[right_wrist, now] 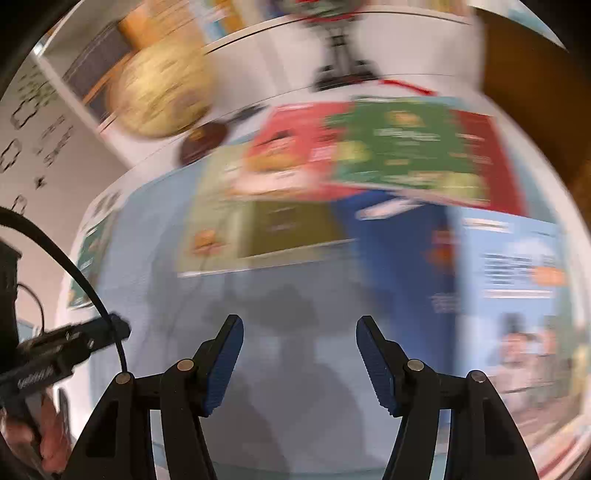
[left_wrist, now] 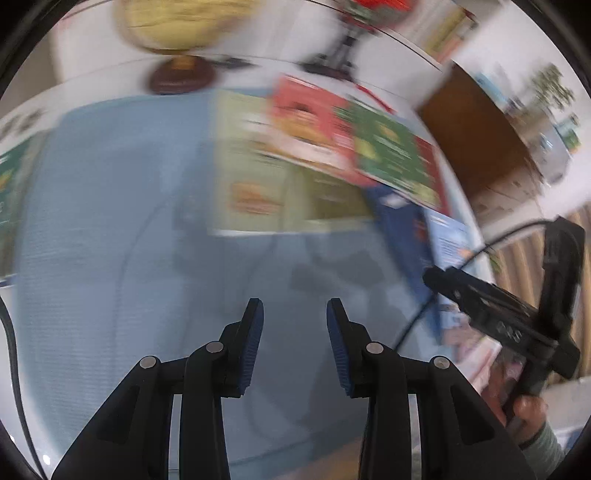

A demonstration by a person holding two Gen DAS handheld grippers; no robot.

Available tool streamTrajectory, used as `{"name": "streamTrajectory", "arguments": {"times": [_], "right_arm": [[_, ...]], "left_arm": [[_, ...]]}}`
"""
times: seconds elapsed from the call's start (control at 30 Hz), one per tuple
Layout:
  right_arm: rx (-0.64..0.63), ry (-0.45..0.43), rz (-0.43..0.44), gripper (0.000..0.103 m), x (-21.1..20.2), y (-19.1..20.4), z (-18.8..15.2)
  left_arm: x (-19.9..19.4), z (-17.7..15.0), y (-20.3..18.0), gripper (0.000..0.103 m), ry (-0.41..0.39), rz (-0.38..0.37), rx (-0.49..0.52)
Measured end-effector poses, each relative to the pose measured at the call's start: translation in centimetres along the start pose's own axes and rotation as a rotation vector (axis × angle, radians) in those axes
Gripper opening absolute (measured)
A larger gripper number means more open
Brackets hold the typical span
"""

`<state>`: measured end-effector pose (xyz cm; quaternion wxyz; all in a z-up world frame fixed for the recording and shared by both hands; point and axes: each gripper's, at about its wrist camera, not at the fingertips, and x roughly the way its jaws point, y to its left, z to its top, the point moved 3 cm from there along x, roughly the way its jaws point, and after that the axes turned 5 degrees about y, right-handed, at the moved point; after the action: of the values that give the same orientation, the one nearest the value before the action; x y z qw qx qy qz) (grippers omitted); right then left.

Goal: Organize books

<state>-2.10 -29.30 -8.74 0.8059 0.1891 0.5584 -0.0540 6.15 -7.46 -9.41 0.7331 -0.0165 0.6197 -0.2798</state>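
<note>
left wrist: looked steeply down at mat | right wrist: same, beside it | shared: books, globe

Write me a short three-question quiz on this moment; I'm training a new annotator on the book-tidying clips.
1. True or false: the left gripper holds a book.
2. Which book lies on top of the red book? A green B yellow C white
3. What round object stands beyond the blue mat?

Key:
1. False; both it and the right gripper have nothing between their open jaws.
2. A, the green book.
3. A globe.
</note>
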Motion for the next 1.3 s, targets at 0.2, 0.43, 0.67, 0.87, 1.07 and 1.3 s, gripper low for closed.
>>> {"name": "streamTrajectory", "arguments": {"times": [0.2, 0.43, 0.67, 0.87, 1.07, 1.3], "right_arm": [[0.122, -0.02, -0.029, 0.062, -3.4, -12.6, -1.6], [0.231, -0.036, 0.002, 0.059, -4.9, -21.2, -3.1], [0.168, 0.01, 0.004, 0.044, -2.8, -22.1, -3.4], [0.091, 0.039, 0.0, 0.044, -1.6, -21.3, -4.0], [-0.022, 0.085, -0.011, 0.045, -1.4, -19.3, -4.9], [-0.167, 0.124, 0.05, 0.045, 0.3, -13.2, -5.1]], "left_arm": [[6.1, 0.7, -10.2, 0.033, 0.084, -0.112, 0.069], [11.5, 1.2, -17.6, 0.033, 0.145, -0.114, 0.162], [14.0, 1.7, -19.0, 0.033, 0.144, -0.103, 0.139], [14.4, 1.6, -18.5, 0.033, 0.127, -0.139, 0.093], [13.2, 0.4, -17.0, 0.033, 0.132, -0.162, 0.065], [9.4, -2.7, -11.7, 0.033, 0.075, -0.074, -0.03]]}}
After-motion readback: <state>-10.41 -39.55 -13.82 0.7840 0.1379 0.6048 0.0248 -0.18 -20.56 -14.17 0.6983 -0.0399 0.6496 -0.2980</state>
